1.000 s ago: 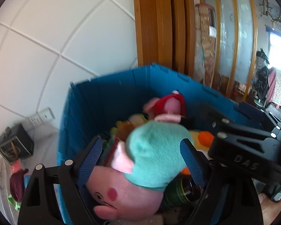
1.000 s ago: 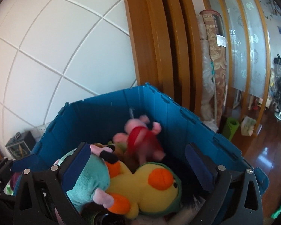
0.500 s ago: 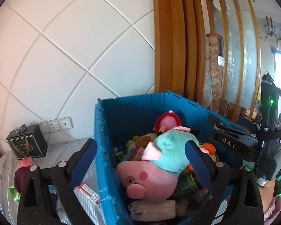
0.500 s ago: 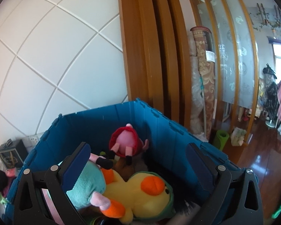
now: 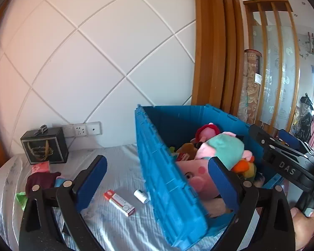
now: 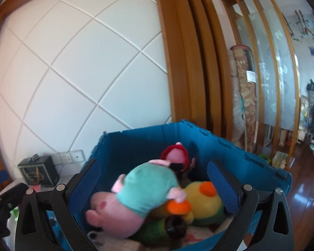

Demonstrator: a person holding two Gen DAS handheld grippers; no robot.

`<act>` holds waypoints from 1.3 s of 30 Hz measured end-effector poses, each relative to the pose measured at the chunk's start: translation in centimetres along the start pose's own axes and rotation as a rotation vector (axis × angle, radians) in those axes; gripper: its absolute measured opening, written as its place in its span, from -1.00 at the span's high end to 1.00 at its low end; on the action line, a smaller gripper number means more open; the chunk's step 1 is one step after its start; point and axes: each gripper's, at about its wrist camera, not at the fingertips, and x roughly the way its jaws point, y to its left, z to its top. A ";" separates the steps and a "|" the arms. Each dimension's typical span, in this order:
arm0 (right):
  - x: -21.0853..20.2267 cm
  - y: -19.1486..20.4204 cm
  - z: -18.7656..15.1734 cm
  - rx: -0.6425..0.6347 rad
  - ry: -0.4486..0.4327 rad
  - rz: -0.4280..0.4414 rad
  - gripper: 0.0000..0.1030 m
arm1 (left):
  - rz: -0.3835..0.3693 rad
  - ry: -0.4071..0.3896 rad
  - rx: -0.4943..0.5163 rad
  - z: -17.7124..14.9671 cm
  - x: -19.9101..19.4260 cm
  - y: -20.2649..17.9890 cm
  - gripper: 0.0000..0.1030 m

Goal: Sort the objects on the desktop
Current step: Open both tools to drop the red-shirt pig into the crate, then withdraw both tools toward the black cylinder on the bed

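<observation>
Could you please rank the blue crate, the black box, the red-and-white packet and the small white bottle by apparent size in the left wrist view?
1. blue crate
2. black box
3. red-and-white packet
4. small white bottle

A home: blue toy bin (image 5: 169, 179), wood-framed glass screen (image 5: 282, 67).

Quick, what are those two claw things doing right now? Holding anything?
Left gripper: open, holding nothing, its jaws have just been opening.
Right gripper: open, empty, above the blue bin.
</observation>
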 end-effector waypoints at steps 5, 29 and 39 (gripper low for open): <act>-1.2 4.7 -0.5 -0.049 -0.004 0.034 -1.00 | 0.024 0.014 -0.029 -0.9 -0.7 3.8 -0.91; -0.6 22.5 -7.3 -0.234 0.088 0.366 -1.00 | 0.377 0.275 -0.175 -15.3 -1.6 25.9 -0.91; 5.7 26.6 -14.4 -0.313 0.262 0.410 -1.00 | 0.360 0.400 -0.221 -18.7 3.9 28.5 -0.91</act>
